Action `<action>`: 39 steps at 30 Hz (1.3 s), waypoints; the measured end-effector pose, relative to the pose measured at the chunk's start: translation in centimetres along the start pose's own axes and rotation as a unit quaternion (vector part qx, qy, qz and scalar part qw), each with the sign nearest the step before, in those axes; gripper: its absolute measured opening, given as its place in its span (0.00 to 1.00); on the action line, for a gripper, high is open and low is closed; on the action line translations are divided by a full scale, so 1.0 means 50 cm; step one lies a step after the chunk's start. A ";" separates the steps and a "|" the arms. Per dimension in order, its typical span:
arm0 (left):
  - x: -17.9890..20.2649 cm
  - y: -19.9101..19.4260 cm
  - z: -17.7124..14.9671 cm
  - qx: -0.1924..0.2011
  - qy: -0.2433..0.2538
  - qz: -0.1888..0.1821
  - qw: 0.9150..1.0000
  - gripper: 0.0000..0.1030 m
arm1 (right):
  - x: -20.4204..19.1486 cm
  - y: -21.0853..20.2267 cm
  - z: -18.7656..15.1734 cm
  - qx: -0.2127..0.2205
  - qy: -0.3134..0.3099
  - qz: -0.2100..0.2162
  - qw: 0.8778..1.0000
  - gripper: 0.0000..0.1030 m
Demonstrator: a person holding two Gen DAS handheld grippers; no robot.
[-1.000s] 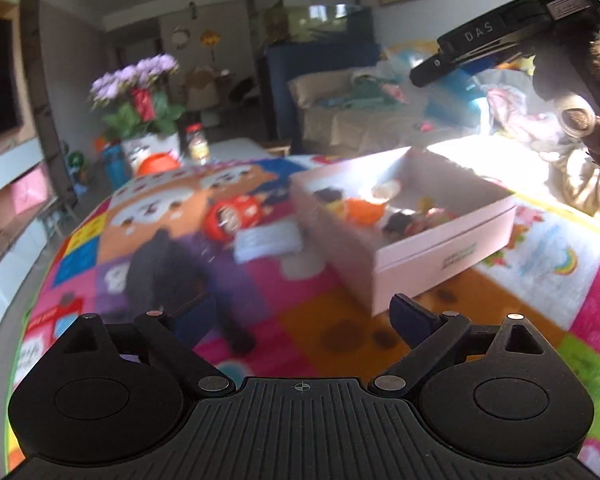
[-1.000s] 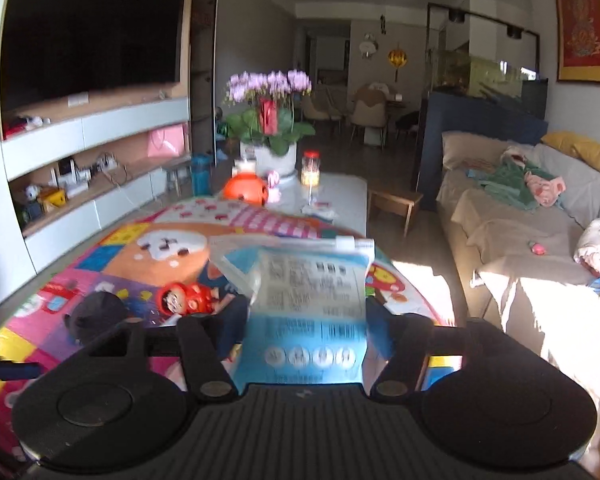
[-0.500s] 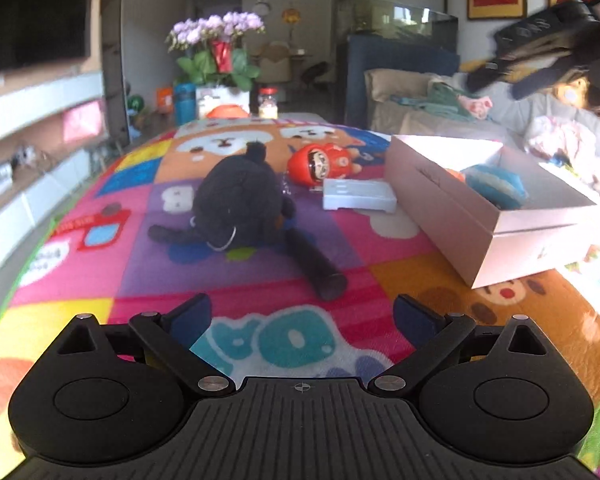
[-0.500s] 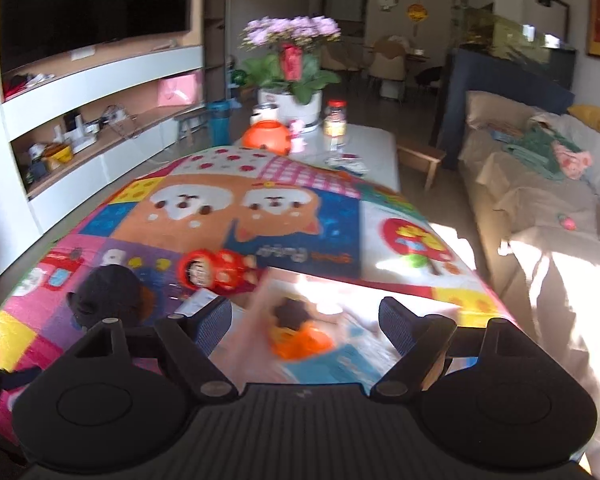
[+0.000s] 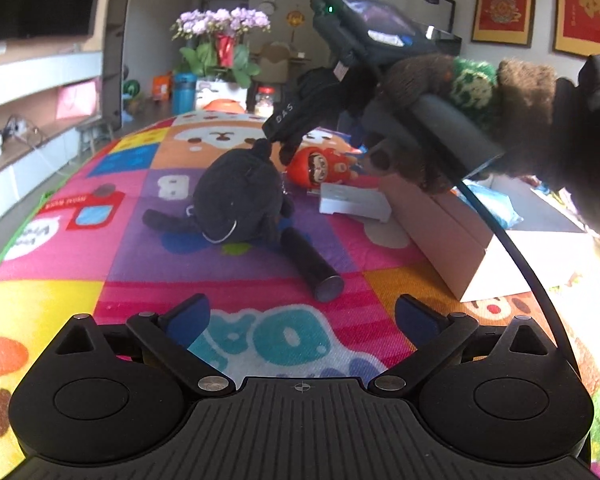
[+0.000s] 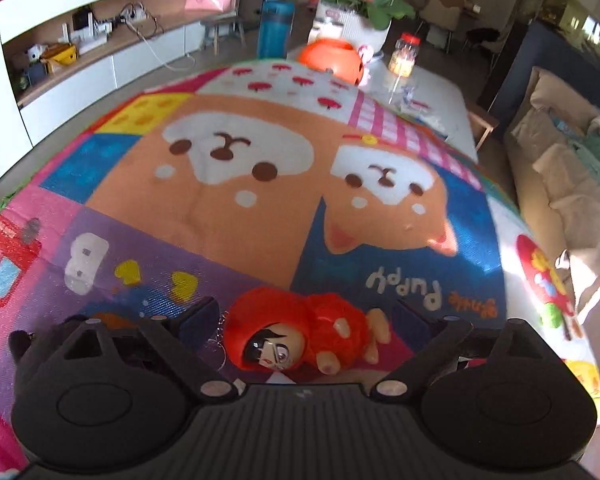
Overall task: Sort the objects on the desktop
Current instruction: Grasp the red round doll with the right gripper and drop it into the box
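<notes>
Fingers of your left gripper (image 5: 302, 316) stand wide apart with nothing between them, low over the colourful play mat (image 5: 100, 256). Just ahead of them lies a dark cylinder (image 5: 314, 266) on the mat, its flat end turned toward the camera. Its far end touches or goes under the black plush toy (image 5: 238, 196), which sits on the purple square with a metal ring on its side. To the right of the plush, a small white flat box (image 5: 354, 202) lies on the mat, close to the pale cardboard box (image 5: 460, 236). Inside that box you can see a light blue packet (image 5: 496, 204); the rest of its inside is hidden by your gloved right hand (image 5: 440, 120).

That hand holds your right gripper (image 5: 284, 146), and in the left view its tips point down between the black plush and the red doll (image 5: 324, 166). In the right wrist view, your right gripper (image 6: 310, 322) is also spread open, and the red doll (image 6: 300, 334) lies on its side between the two fingers, its face toward the camera and a small key chain hanging at the left. I cannot tell if the fingers touch the doll; they do not press it.

Farther on, past the mat's edge, stand an orange round thing (image 6: 332, 58), a glass jar with a red lid (image 6: 404, 54) and a blue bottle (image 6: 276, 28). Behind them is a white pot with purple flowers (image 5: 220, 56).
</notes>
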State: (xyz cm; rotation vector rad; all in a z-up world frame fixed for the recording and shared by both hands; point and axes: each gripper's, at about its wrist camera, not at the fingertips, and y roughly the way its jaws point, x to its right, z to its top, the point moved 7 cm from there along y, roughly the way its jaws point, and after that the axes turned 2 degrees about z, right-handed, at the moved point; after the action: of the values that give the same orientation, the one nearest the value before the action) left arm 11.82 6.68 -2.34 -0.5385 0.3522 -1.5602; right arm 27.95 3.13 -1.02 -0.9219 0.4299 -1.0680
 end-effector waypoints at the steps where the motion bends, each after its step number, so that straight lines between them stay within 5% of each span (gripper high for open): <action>1: -0.002 0.000 0.000 -0.001 -0.004 -0.001 1.000 0.99 | 0.000 0.009 -0.003 -0.010 0.005 0.006 1.000 0.88; 6: 0.002 -0.005 -0.001 0.005 -0.002 -0.006 1.000 0.99 | -0.004 -0.003 -0.028 -0.018 -0.011 0.008 1.000 0.81; 9: 0.007 -0.007 -0.002 0.005 0.004 -0.008 1.000 0.99 | -0.015 -0.032 -0.059 -0.036 -0.005 0.048 0.998 0.81; 13: 0.017 -0.016 -0.007 0.003 0.018 -0.015 1.000 0.99 | -0.049 -0.067 -0.118 -0.072 0.004 0.108 0.992 0.67; 26: 0.052 -0.047 -0.049 -0.035 0.062 -0.050 0.996 0.99 | -0.098 -0.253 -0.322 -0.103 0.012 0.256 0.961 0.66; 30: 0.058 -0.049 -0.059 -0.049 0.077 -0.052 0.994 0.99 | -0.045 -0.298 -0.394 -0.080 0.036 0.221 0.971 0.66; 36: 0.067 -0.038 -0.064 -0.062 0.092 -0.021 0.994 0.99 | 0.009 -0.385 -0.406 0.049 0.016 0.156 0.986 0.67; 39: 0.067 -0.038 -0.068 -0.069 0.095 -0.016 0.993 0.99 | 0.061 -0.401 -0.412 0.082 0.042 0.141 0.986 0.82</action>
State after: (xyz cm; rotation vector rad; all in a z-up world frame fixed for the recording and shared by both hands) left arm 8.37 3.17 -3.76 -0.5047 0.6024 -1.6298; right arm 3.77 -11.91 3.89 -0.6493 0.5189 -0.8700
